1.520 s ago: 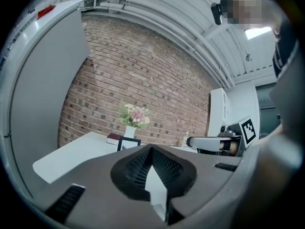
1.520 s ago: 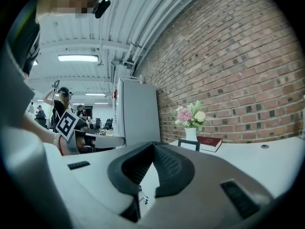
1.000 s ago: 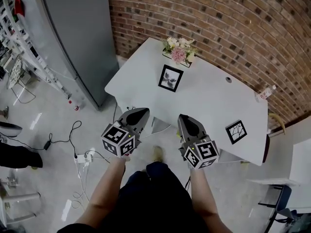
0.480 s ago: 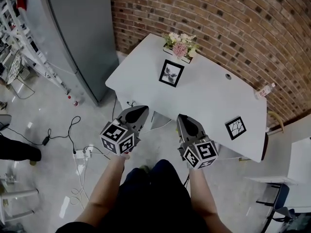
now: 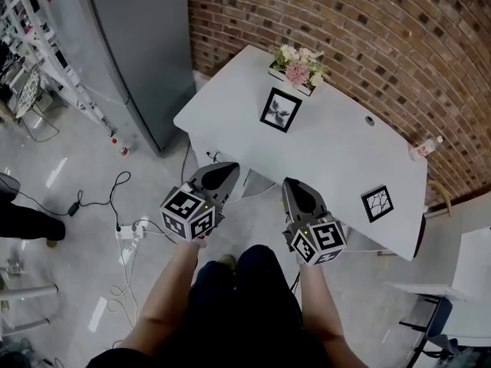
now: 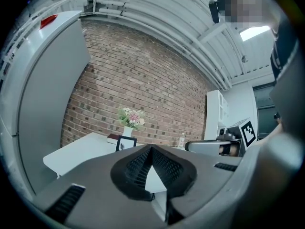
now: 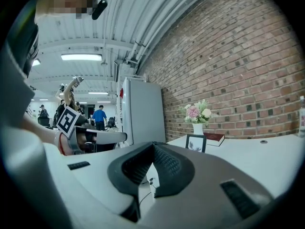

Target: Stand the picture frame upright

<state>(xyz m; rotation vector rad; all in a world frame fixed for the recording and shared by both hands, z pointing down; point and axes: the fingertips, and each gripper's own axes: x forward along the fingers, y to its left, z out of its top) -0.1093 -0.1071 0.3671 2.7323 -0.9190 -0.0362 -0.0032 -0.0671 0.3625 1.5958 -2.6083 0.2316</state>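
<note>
A black picture frame with a flower print (image 5: 280, 110) stands upright on the white table (image 5: 330, 159), just in front of a vase of flowers (image 5: 298, 66); the frame (image 6: 126, 143) (image 7: 195, 142) shows small in both gripper views. A second black frame with a web-like print (image 5: 377, 204) is near the table's right front edge and looks flat. My left gripper (image 5: 226, 167) (image 6: 151, 148) and right gripper (image 5: 291, 184) (image 7: 153, 144) are side by side over the floor, short of the table's near edge. Both are shut and empty.
A grey fridge (image 5: 138, 52) stands left of the table and a brick wall (image 5: 383, 44) runs behind it. A power strip with cables (image 5: 126, 248) lies on the floor at left. A small bottle (image 5: 424, 149) is at the table's far right, and a chair (image 5: 437, 320) at lower right.
The view has shifted slightly, so the table sits a little lower and further right in the picture. Both grippers stay shut, held in front of the body.
</note>
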